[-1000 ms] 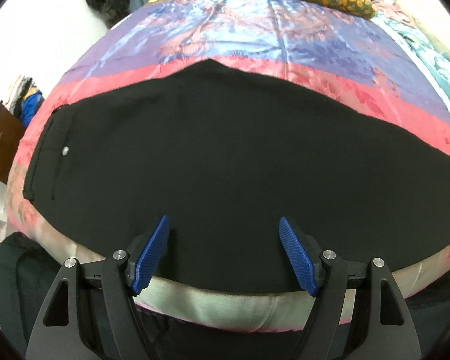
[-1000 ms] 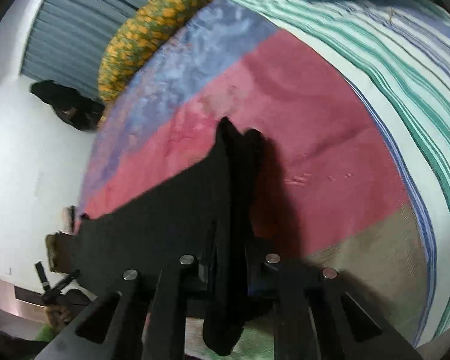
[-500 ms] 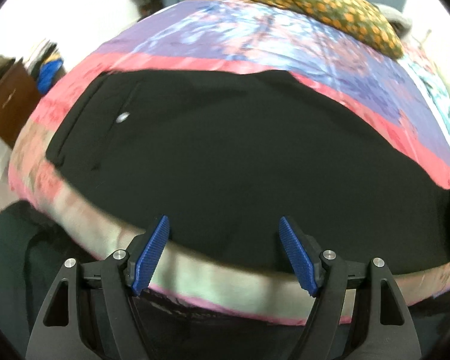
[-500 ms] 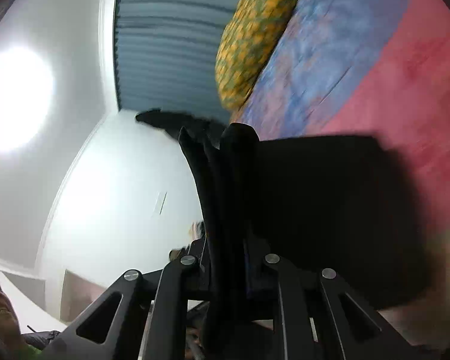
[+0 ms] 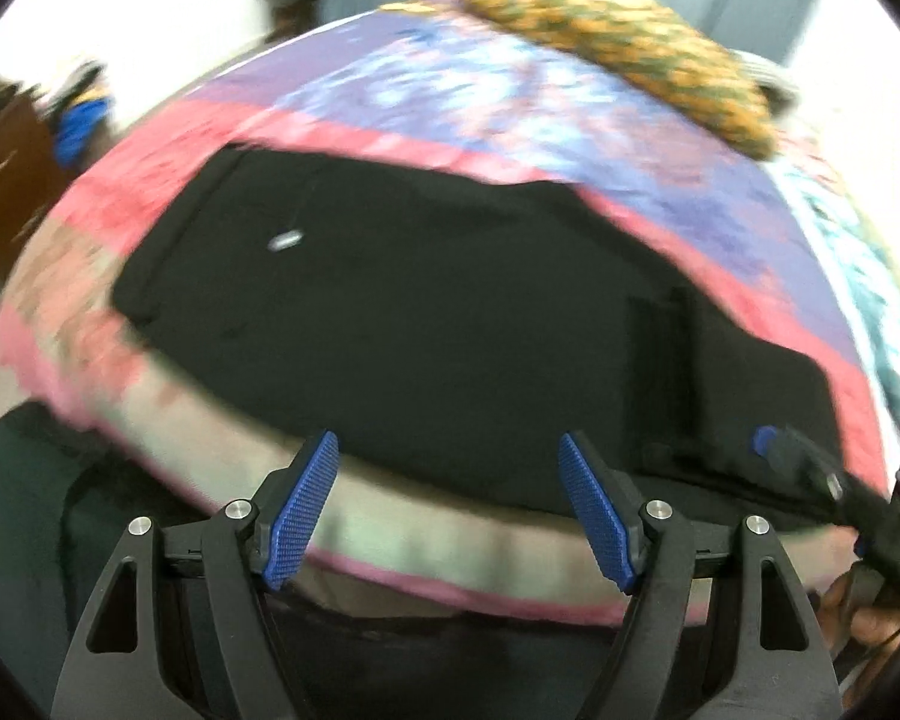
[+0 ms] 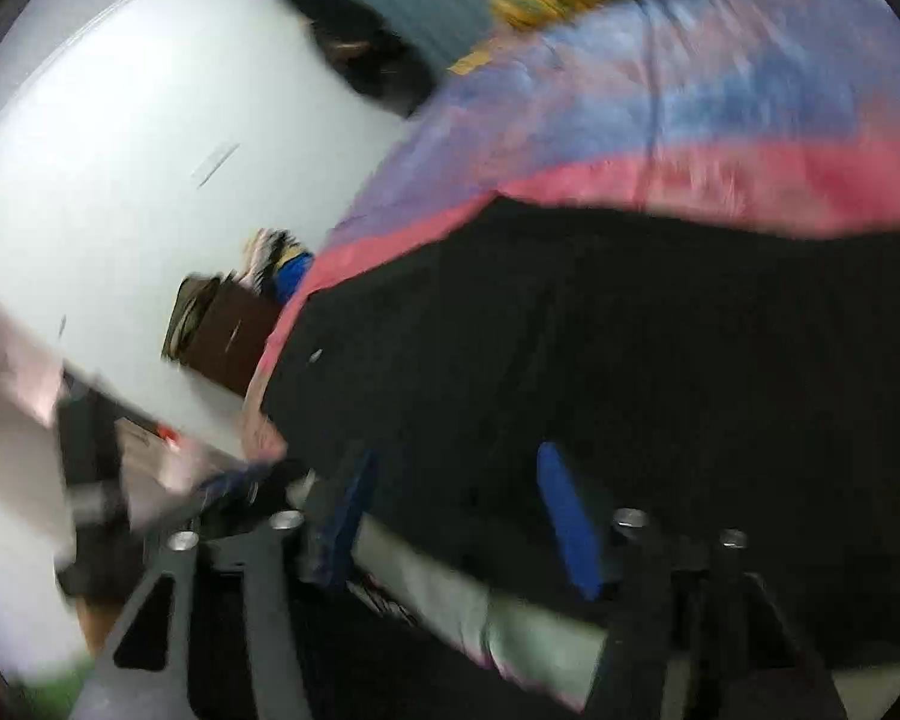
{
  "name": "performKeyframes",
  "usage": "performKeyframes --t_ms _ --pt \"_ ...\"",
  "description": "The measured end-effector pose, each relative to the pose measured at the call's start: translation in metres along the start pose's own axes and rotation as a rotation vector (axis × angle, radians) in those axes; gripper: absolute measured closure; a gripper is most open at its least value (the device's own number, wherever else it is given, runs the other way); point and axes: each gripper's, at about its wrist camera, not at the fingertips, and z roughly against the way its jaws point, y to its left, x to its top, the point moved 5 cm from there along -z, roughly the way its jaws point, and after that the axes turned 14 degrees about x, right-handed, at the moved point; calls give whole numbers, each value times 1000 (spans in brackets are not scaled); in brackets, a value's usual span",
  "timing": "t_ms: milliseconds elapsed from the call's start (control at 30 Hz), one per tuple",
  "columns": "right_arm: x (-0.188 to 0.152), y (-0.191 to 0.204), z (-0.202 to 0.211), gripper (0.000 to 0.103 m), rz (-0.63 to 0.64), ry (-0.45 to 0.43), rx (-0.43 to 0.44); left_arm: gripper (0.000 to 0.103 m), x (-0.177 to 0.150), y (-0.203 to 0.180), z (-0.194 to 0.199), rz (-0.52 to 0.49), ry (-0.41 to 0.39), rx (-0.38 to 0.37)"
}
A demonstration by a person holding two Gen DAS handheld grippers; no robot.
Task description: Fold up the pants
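Note:
Black pants (image 5: 420,312) lie flat on the colourful bedspread (image 5: 450,96), waistband and a small button to the left. A folded-over leg end (image 5: 720,372) rests on top of them at the right. My left gripper (image 5: 447,450) hangs open over the pants' near edge, nothing between its blue pads. In the left wrist view my right gripper's finger (image 5: 804,462) reaches in from the right beside the folded layer. The blurred right wrist view has my right gripper (image 6: 456,456) over the pants (image 6: 630,330), jaws opening, pads apart, the cloth lying under them unpinched.
An orange patterned pillow (image 5: 618,54) lies at the far end of the bed. A green striped cloth (image 5: 858,252) covers the right side. A brown cabinet (image 5: 0,180) stands left of the bed, and a dark bag (image 6: 360,54) hangs on the wall.
My right gripper swung the gripped leg end across over the pants, then opened and let it go. My left gripper shifted sideways along the near edge and stayed open.

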Motion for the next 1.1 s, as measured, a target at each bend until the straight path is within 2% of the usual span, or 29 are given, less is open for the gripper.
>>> performKeyframes --t_ms 67,133,200,300,433,467,500,567,633,733,800,833,900,933,967,1000,1033,1067,1100 --pt "-9 6 41 22 78 -59 -56 22 3 -28 7 -64 -9 -66" --pt "-20 -5 85 21 66 -122 -115 24 8 -61 6 -135 -10 -103" --pt "-30 -23 120 21 5 -180 -152 42 13 -88 1 -178 -6 -120" --pt "-45 -42 161 21 -77 -287 -190 50 20 -120 -18 -243 9 -92" --pt "-56 -48 182 21 -122 -362 -211 53 20 -156 -39 -348 22 -44" --pt "-59 -48 181 21 -124 -362 -215 63 16 -164 -47 -388 33 -25" --pt "-61 -50 179 21 -123 -356 -219 87 12 -170 -56 -415 54 -11" --pt "-65 -47 176 21 -120 -340 -235 93 11 -170 -65 -388 71 19" --pt "-63 -47 182 21 -106 -335 -240 99 13 -164 -55 -366 61 14" --pt "-41 -39 208 22 -14 -326 -305 99 12 -146 -37 -365 14 29" --pt "-19 -45 206 25 18 -269 -333 98 8 -144 -46 -400 13 64" --pt "-12 -52 198 31 15 -212 -329 97 5 -146 -51 -412 18 70" --pt "-6 -71 178 66 1 -149 -300 92 1 -148 -54 -419 -1 90" --pt "-9 -87 161 70 -11 -100 -302 91 1 -148 -54 -419 -10 94" --pt "-19 -109 139 73 -32 7 -341 85 2 -147 -51 -420 -4 83" --pt "-31 -126 121 77 -43 115 -382 74 3 -145 -49 -420 11 62" --pt "-33 -126 120 78 -6 120 -401 66 6 -140 -44 -408 23 50" --pt "-27 -120 125 78 5 105 -404 49 11 -130 -36 -382 13 59" --pt "-20 -114 133 78 -5 95 -402 35 17 -121 -28 -351 -14 60"
